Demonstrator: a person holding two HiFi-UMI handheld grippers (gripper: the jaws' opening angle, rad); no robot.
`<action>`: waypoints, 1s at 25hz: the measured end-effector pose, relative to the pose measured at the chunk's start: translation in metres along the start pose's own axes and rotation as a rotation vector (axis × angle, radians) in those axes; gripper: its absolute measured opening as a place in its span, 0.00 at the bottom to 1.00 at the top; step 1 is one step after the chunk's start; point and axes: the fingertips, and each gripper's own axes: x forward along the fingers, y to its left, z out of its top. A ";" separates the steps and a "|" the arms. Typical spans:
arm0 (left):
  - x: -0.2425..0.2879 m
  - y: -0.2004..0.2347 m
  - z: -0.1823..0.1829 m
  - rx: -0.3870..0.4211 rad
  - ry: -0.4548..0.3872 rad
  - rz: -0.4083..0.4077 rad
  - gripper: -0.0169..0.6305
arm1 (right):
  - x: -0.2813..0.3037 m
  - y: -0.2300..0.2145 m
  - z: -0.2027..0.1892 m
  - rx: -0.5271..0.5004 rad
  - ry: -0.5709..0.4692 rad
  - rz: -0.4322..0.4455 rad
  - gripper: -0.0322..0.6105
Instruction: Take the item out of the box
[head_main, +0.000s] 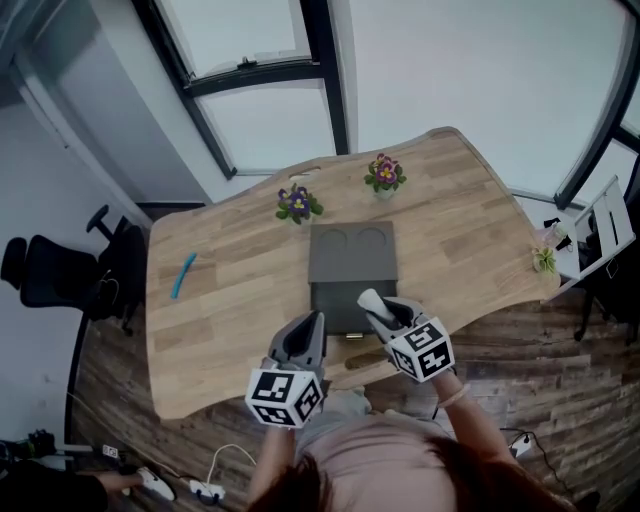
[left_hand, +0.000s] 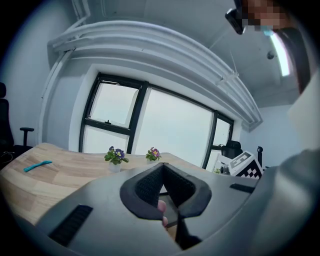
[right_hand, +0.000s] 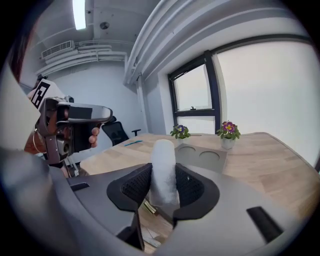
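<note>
A dark grey box (head_main: 350, 290) stands open at the table's near middle, and its lid (head_main: 350, 243) with two round recesses lies back flat. My right gripper (head_main: 383, 312) hovers over the box's near right corner, shut on a white, soft-looking cylinder (head_main: 368, 299). In the right gripper view the cylinder (right_hand: 163, 165) stands upright between the pads (right_hand: 137, 186), in front of the lid (right_hand: 200, 156). My left gripper (head_main: 303, 342) is held at the box's near left side; its jaws (left_hand: 162, 170) meet at the tips with nothing between them.
Two potted flowers (head_main: 297, 204) (head_main: 384, 174) stand behind the box. A blue pen-like object (head_main: 183, 274) lies at the table's left. A small plant (head_main: 545, 260) sits at the right edge, and a black office chair (head_main: 60, 272) stands left of the table.
</note>
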 end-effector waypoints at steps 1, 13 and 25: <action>-0.001 -0.002 0.000 0.002 -0.001 0.000 0.01 | -0.003 0.000 0.002 0.004 -0.012 -0.004 0.26; -0.026 -0.028 0.011 0.039 -0.064 0.021 0.01 | -0.058 0.006 0.021 0.105 -0.167 -0.059 0.26; -0.053 -0.058 0.009 0.057 -0.077 0.012 0.01 | -0.109 0.030 0.043 -0.022 -0.330 -0.057 0.26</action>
